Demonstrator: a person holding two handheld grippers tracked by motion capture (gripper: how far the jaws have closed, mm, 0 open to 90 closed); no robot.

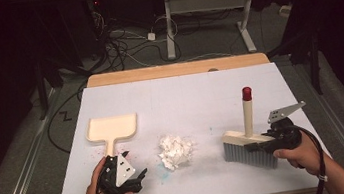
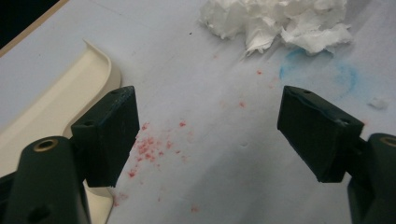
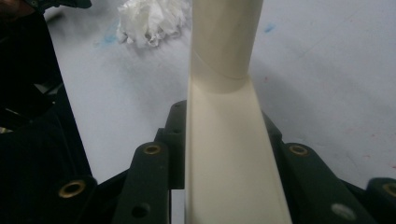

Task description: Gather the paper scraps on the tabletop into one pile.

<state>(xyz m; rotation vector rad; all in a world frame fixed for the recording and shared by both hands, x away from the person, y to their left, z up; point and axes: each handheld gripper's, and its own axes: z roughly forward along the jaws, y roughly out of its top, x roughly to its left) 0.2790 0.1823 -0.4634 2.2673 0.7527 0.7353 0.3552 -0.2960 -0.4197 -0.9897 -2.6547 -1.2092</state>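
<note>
Nearest the camera, the person's two hands are working along the table's near edge. Clamped in the right gripper (image 1: 262, 146), jaws pressing either side of the cream back just below the handle, the brush (image 1: 249, 143) is standing on its grey bristles near the table's right edge, its red-capped handle pointing away toward the far edge. Its bristle head is running roughly left to right, broadside to the crumpled white paper (image 1: 176, 151), which is lying to its left at the middle of the near half, well apart from it. So the sweep is looking like a push leftward, and the right gripper is the nearer one to do it. Beyond the paper, the cream dustpan (image 1: 112, 127) is lying flat toward the left edge, its handle pointing at the near edge. The left gripper (image 1: 139, 176) is hovering just beside that handle, jaws wide and empty; whether it is touching the pan is probably too close to call
</note>
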